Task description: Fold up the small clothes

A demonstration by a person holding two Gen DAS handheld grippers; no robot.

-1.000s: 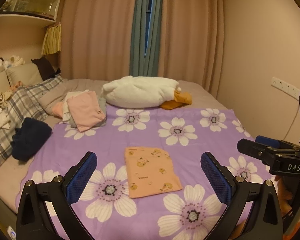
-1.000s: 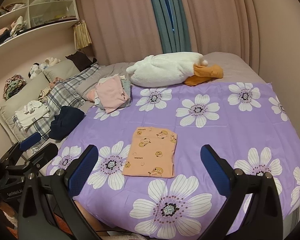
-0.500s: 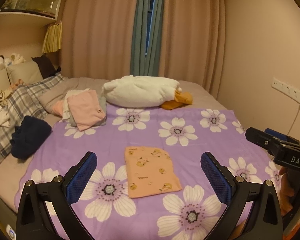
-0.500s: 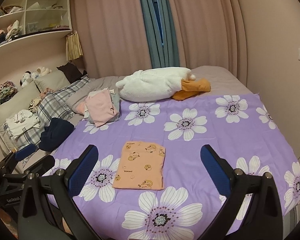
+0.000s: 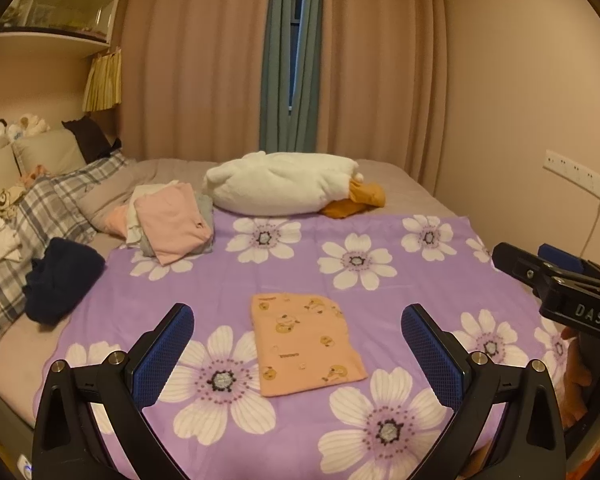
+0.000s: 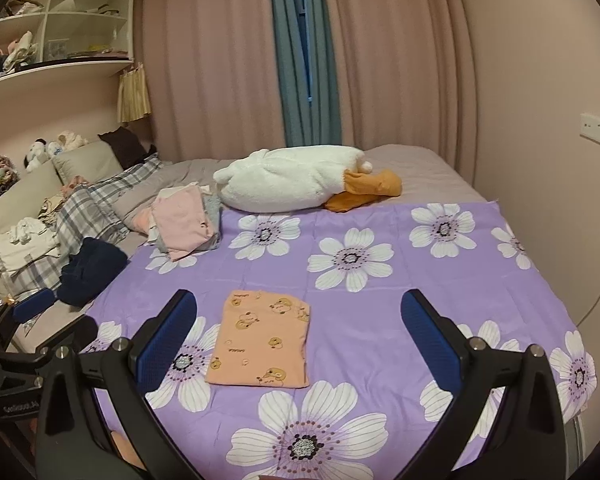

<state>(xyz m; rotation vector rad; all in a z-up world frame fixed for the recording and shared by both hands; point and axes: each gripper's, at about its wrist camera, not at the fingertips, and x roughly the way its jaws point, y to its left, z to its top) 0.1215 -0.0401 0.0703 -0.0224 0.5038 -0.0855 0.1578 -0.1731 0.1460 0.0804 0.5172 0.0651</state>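
Trouble here is both your tongs, left [image 5: 296,354] and right [image 6: 298,342], hang wide open and empty above the folded orange garment [image 5: 306,342] on the purple sheet [image 5: 380,300], so a sloppy one-layer pinch could drag it unfolded.

A bed [image 5: 400,188] fills the room under warm, dim light. Behind its far edge hang pink floor-length curtains [image 5: 204,64] with a blue-grey curtain [image 5: 288,56] at the middle. To the bed's left, white wall shelves [image 6: 60,28] sit above the headboard; to its right, a plain wall carries a socket strip [image 5: 576,176].
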